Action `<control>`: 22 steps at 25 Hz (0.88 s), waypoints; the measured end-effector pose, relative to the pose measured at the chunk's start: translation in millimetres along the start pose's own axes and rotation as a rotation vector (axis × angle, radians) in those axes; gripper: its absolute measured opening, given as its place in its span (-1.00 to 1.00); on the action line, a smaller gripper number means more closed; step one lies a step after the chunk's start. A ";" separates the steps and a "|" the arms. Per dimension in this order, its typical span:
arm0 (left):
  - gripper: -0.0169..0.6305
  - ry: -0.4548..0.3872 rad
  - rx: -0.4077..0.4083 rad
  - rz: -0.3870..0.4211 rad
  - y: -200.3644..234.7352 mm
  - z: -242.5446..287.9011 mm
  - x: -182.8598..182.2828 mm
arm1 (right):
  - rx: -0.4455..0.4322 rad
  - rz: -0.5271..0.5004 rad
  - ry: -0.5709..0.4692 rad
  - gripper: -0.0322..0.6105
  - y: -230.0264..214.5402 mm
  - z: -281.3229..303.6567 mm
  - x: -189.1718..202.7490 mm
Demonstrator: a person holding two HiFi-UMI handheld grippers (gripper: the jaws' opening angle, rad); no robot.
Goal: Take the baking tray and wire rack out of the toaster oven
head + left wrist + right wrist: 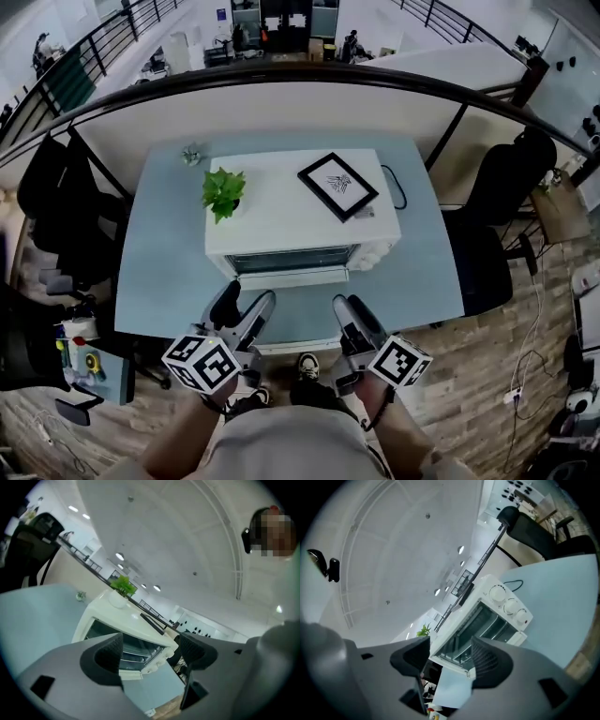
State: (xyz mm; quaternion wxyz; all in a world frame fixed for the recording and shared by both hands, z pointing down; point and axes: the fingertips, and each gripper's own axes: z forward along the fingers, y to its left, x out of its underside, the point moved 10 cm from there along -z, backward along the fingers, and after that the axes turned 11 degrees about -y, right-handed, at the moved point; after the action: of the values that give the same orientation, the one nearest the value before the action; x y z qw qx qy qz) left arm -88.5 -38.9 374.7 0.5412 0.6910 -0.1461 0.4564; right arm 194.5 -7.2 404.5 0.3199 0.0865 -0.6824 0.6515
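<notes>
My left gripper [242, 302] and right gripper [349, 309] both spread, empty. White boxy toaster oven [281, 217]: glass door [291, 260] looks closed; I'd square up, open it gently first.

Open-plan office, upper level. What shows it:
- curved black railing [281, 73] over a white partition panel [281, 117] – beyond it a lower floor [281, 28] with more furniture, too small to detail
- pale blue desk [150, 272] against the partition, with a black office chair on the left [47, 202] and another on the right [502, 187]
- wood-look plank floor [487, 375] with loose cables [530, 347] trailing across it
- high white ceiling with rows of recessed lights [120, 556]

The white toaster oven [295, 225] sits on that desk, not on a counter – potted plant [223, 192] and framed picture [337, 185] on top of it.
</notes>
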 end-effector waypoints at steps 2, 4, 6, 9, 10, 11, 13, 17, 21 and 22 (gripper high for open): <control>0.24 -0.020 -0.029 -0.101 9.5 9.5 11.3 | -0.013 0.027 0.032 -0.05 -11.6 12.6 -1.5; 0.24 -0.034 -0.068 -0.158 16.9 17.4 20.7 | -0.041 0.038 0.056 -0.05 -20.3 25.9 -4.8; 0.24 -0.046 -0.112 -0.194 21.4 23.9 28.3 | -0.052 0.060 0.075 -0.05 -30.4 36.8 -6.6; 0.24 -0.077 -0.153 -0.259 28.8 32.9 39.8 | -0.051 0.097 0.090 -0.15 -42.8 49.0 -8.1; 0.24 -0.089 -0.159 -0.283 32.1 36.1 43.5 | -0.061 0.102 0.092 -0.16 -45.1 53.7 -8.5; 0.24 -0.100 -0.163 -0.307 35.7 38.8 47.6 | -0.078 0.100 0.094 -0.16 -46.7 59.3 -8.9; 0.24 -0.112 -0.173 -0.363 41.2 43.7 56.4 | -0.081 0.124 0.101 -0.16 -54.5 68.2 -6.1; 0.22 -0.152 -0.191 -0.481 52.9 53.3 70.7 | -0.016 0.224 0.097 -0.16 -75.9 80.6 4.9; 0.17 -0.190 -0.235 -0.559 72.1 57.8 84.0 | 0.031 0.262 0.091 -0.16 -90.2 90.8 14.9; 0.15 -0.192 -0.235 -0.563 76.9 60.5 86.7 | 0.044 0.273 0.089 -0.16 -93.7 93.3 17.7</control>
State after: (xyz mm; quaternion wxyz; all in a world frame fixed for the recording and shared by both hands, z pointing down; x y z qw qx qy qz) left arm -66.6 -95.5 490.5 0.7060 0.6770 -0.0510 0.2015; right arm 200.6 -102.8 497.4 0.2561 -0.0291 -0.6585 0.7070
